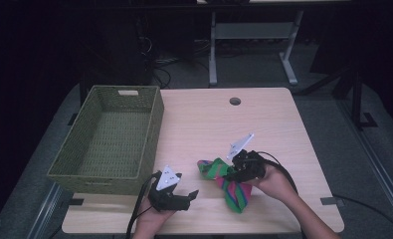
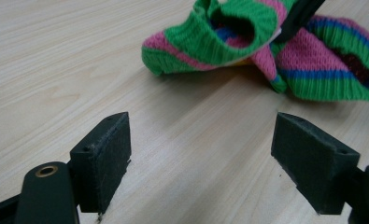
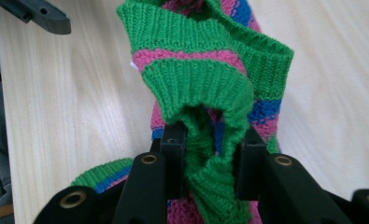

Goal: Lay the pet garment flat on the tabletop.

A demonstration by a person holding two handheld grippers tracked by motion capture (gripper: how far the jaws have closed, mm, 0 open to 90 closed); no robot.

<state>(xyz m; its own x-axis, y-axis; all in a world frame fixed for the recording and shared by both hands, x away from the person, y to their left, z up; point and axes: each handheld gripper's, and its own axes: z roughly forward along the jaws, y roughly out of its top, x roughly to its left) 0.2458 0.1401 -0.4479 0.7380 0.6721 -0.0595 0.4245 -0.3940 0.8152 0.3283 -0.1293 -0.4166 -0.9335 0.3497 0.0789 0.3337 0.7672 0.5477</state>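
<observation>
The right tongs (image 3: 209,158) pinched a bunched fold of the striped knit garment (image 1: 229,181), which lay crumpled on the tabletop (image 1: 204,124). The left tongs (image 2: 210,154) stood wide and empty just beside it. The woven basket (image 1: 149,134) remained empty, so placing seemingly lay ahead.

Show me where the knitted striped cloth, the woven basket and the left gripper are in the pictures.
knitted striped cloth (image 3: 196,79), right gripper view, on its green ribbed cuff.
woven basket (image 1: 151,127), high view, on its right wall.
left gripper (image 2: 201,163), left gripper view, midway between its open fingertips.
</observation>
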